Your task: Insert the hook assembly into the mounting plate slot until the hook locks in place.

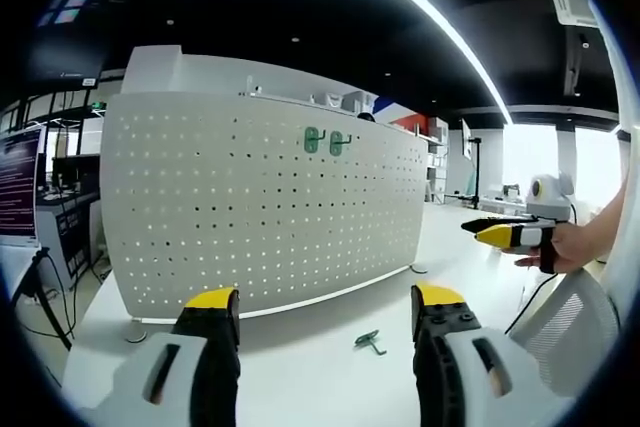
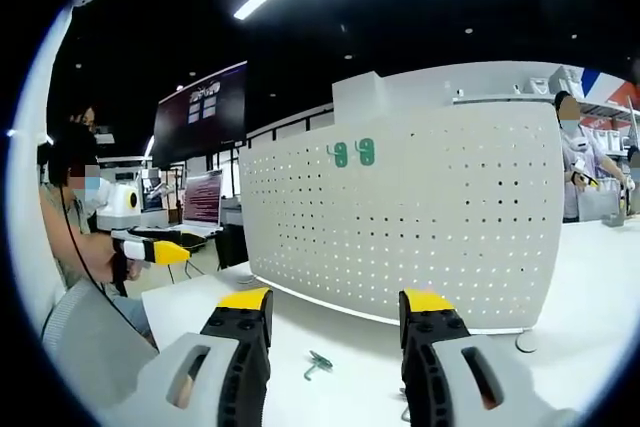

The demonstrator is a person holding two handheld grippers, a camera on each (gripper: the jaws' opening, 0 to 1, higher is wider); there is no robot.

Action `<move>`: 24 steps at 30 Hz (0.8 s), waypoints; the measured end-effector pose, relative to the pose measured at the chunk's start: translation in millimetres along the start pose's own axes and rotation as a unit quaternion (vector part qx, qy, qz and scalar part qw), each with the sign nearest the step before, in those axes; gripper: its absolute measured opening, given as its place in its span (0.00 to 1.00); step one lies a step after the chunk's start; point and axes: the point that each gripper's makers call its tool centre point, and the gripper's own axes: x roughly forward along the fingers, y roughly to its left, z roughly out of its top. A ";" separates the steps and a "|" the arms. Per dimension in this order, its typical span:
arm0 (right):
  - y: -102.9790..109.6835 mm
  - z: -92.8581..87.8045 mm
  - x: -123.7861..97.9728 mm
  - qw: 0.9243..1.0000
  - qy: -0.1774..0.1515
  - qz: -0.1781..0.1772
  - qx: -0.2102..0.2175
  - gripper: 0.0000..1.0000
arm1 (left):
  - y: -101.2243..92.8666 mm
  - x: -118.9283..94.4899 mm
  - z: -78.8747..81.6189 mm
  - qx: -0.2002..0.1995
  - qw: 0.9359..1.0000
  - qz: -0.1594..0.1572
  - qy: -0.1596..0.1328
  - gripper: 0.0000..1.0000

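A white perforated mounting plate [image 1: 250, 197] [image 2: 420, 217] stands upright on the white table. Two green hooks [image 1: 326, 141] [image 2: 352, 154] hang side by side near its top. A loose green hook assembly [image 1: 369, 342] [image 2: 317, 363] lies flat on the table in front of the plate. My left gripper [image 1: 325, 322] is open and holds nothing, a short way short of the loose hook. My right gripper [image 2: 335, 322] is open too, with the hook lying between and beyond its jaws. The right gripper [image 1: 510, 235] also appears at the right of the left gripper view, held by a hand. The left gripper [image 2: 160, 249] appears at the left of the right gripper view.
The white table [image 1: 300, 367] runs under the plate to an edge at the left. A dark screen [image 2: 205, 112] hangs behind the plate. A person [image 2: 580, 157] stands at the far right, behind the table. A mesh chair back [image 1: 570, 317] is at the right.
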 end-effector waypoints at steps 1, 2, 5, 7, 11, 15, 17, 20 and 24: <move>0.2 0.5 0.0 1.000 0.000 0.000 0.001 0.49 | -0.1 0.1 0.1 0.000 1.000 0.000 0.000 0.72; -0.1 -0.2 -0.1 1.000 0.001 0.000 0.001 0.49 | -0.1 0.3 0.0 0.000 1.000 0.000 0.000 0.72; -1.0 -1.1 -0.1 1.000 0.001 -0.001 0.002 0.49 | -0.5 1.2 0.3 0.000 1.000 -0.002 0.002 0.72; -0.3 0.0 0.2 1.000 0.001 -0.001 0.002 0.49 | -0.2 1.6 -0.1 0.002 1.000 -0.002 0.002 0.72; -1.2 -1.2 0.4 1.000 0.001 -0.001 0.002 0.49 | 1.2 2.3 0.2 0.002 1.000 -0.001 0.002 0.71; -1.0 -1.2 0.1 1.000 0.002 -0.002 0.002 0.49 | 1.4 2.4 0.2 0.004 1.000 -0.002 0.004 0.71; -0.7 -0.4 -0.1 1.000 0.001 -0.002 0.003 0.49 | 1.6 2.2 0.0 0.003 1.000 -0.001 0.004 0.71; -1.0 -1.0 0.1 1.000 0.002 -0.003 0.003 0.49 | 0.7 2.5 -0.5 0.005 1.000 -0.003 0.006 0.71; -2.3 -1.3 -0.6 1.000 0.000 -0.004 0.004 0.49 | 2.1 3.4 -0.5 0.007 1.000 -0.002 0.005 0.71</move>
